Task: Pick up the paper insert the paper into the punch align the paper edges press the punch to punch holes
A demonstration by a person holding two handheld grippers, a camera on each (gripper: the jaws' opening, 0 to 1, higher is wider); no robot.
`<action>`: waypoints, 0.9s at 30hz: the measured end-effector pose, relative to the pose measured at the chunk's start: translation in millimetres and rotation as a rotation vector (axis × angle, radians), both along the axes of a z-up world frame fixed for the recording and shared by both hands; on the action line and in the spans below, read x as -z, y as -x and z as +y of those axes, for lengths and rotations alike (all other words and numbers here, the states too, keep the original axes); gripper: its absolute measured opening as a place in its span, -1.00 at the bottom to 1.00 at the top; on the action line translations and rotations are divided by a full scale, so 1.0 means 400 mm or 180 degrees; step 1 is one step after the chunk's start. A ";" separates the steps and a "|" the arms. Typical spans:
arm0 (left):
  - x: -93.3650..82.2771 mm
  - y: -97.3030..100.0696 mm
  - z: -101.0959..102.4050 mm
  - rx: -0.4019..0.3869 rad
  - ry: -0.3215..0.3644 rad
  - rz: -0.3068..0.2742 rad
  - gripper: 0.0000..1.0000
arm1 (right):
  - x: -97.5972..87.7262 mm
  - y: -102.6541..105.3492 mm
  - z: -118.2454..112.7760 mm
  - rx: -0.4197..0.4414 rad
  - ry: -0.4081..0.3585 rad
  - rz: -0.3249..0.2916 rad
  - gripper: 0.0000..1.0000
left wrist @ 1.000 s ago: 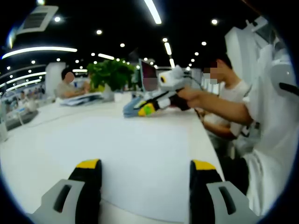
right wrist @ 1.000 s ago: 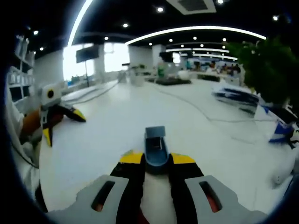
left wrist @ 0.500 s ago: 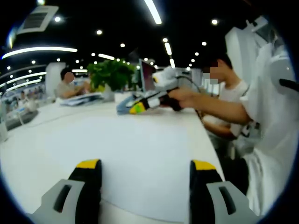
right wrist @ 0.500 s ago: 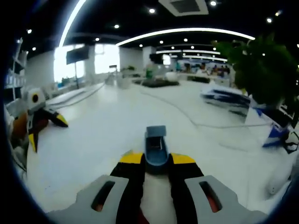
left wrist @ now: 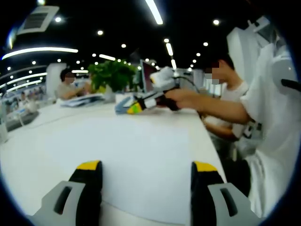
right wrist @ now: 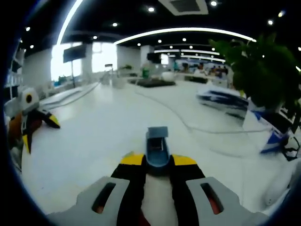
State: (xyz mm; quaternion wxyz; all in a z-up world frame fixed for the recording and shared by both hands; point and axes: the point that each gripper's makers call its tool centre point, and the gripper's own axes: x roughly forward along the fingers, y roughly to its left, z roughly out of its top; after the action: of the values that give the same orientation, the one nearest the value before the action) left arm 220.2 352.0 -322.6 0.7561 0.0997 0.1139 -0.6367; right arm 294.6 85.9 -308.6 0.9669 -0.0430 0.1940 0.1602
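The left gripper [left wrist: 141, 188] sits low over the white table [left wrist: 56, 141], jaws spread wide with nothing between them, and a sheet of white paper [left wrist: 141, 155] lies flat on the tabletop just ahead of the yellow-tipped fingers [left wrist: 88, 165]. Across the table, in the left gripper view, the right gripper [left wrist: 138, 106] is held up off the surface by a person's hand [left wrist: 181, 98], forearm stretched out level from a white sleeve [left wrist: 263, 103], the tool pointing across toward a green plant [left wrist: 112, 74].

Over in the right gripper view, that gripper's jaws are closed tight on a small blue hole punch [right wrist: 157, 150], which juts forward between the yellow tips, carried above the table [right wrist: 103, 122]. The left gripper [right wrist: 33, 123] shows at the far left edge there, jaws splayed apart. A cable [right wrist: 188, 125] trails over the tabletop, and the leafy plant [right wrist: 263, 70] stands at the right beside some blue-and-white packets [right wrist: 221, 101].
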 end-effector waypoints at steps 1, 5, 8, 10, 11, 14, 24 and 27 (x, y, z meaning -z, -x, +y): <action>0.000 0.003 -0.002 0.0001 0.0001 -0.0002 0.53 | 0.000 -0.001 -0.001 0.0002 0.0006 -0.0008 -0.54; 0.001 0.008 -0.007 0.0001 0.0000 -0.0005 0.53 | 0.007 0.000 -0.003 0.0008 0.0008 -0.0004 -0.54; 0.000 0.011 -0.009 0.0002 -0.0001 -0.0008 0.53 | 0.009 -0.001 -0.006 0.0012 -0.0010 -0.0012 -0.54; -0.001 0.013 -0.013 0.0001 0.0001 -0.0010 0.53 | 0.008 0.000 -0.006 0.0017 -0.0012 -0.0007 -0.54; 0.000 0.013 -0.013 0.0001 0.0001 -0.0010 0.53 | 0.008 -0.001 -0.006 0.0016 -0.0012 -0.0004 -0.54; -0.001 0.014 -0.015 0.0001 0.0001 -0.0012 0.53 | 0.008 -0.003 -0.009 0.0010 -0.0013 -0.0008 -0.54; -0.004 0.016 -0.021 0.0017 -0.0008 -0.0034 0.61 | 0.006 0.028 -0.013 0.0108 -0.0049 -0.0018 -0.34; -0.012 0.013 -0.021 0.0013 0.0037 -0.0030 0.69 | 0.004 0.052 -0.009 0.0123 -0.0049 -0.0006 -0.25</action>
State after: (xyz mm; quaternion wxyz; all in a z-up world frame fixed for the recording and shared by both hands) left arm 215.2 343.6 -317.6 0.7559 0.0986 0.1064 -0.6384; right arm 273.7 82.3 -310.4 0.9703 -0.0320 0.1926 0.1429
